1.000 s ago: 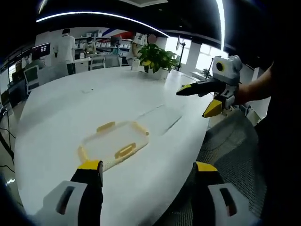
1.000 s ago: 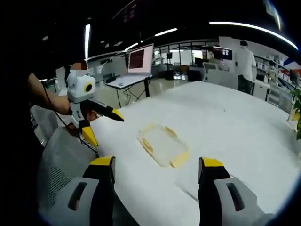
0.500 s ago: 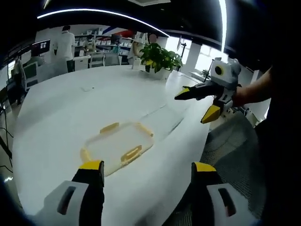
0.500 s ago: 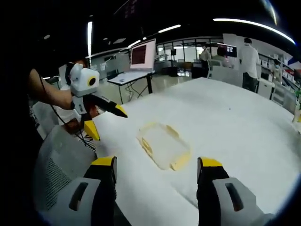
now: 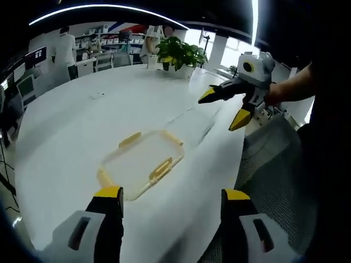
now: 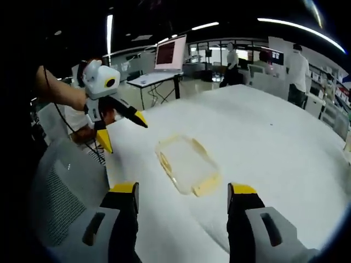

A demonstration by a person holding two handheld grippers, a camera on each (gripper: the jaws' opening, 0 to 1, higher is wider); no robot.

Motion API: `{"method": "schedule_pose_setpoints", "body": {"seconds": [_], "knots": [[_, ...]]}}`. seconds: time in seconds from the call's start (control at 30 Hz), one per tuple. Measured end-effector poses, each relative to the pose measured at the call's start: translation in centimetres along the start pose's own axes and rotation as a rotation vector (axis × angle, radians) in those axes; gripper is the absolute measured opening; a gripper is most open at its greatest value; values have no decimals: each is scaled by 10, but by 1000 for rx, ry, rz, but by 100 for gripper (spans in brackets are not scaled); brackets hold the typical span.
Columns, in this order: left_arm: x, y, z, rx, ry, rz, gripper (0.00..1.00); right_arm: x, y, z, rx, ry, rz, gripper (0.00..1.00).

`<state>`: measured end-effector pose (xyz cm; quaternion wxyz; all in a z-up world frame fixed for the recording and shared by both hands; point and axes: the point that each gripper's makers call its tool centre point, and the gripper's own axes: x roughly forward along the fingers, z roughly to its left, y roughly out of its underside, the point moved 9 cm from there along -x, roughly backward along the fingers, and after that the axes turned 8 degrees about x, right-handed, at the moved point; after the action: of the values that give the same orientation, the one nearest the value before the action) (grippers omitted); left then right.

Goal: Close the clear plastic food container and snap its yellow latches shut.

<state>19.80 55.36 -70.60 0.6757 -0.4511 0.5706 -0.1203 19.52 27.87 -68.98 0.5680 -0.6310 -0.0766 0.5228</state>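
On the white bench (image 5: 66,142), near its edge, the clear plastic food container (image 5: 143,162) is lying flat with its lid seemingly already laid over it, though I cannot tell for sure; its yellow latches (image 5: 160,169) are sticking outward, looking unsnapped; both grippers are hovering short of it, well apart from each other; the left gripper (image 5: 170,200) is holding its jaws spread and empty; the right gripper (image 6: 181,192) is likewise gaping, pinching nothing; I judge the box light, thin-walled and slippery, likely sliding under a push; pressing each stiff latch downward at its middle, while steadying the opposite rim, seems wisest.
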Motion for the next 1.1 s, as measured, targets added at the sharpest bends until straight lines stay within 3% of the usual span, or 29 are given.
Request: {"method": "schedule_pose_setpoints", "body": {"seconds": [0.3, 0.37, 0.47, 1.1], "knots": [[6, 0, 13, 46, 27, 49, 67, 10, -1, -5, -45, -27, 53, 62], [6, -1, 15, 46, 33, 62, 66, 13, 2, -5, -65, -46, 108, 58], [9, 1, 18, 68, 42, 90, 65, 17, 1, -5, -87, -50, 106, 62], [21, 3, 51, 139, 81, 185, 61, 41, -10, -23, -116, -66, 167, 60]]}}
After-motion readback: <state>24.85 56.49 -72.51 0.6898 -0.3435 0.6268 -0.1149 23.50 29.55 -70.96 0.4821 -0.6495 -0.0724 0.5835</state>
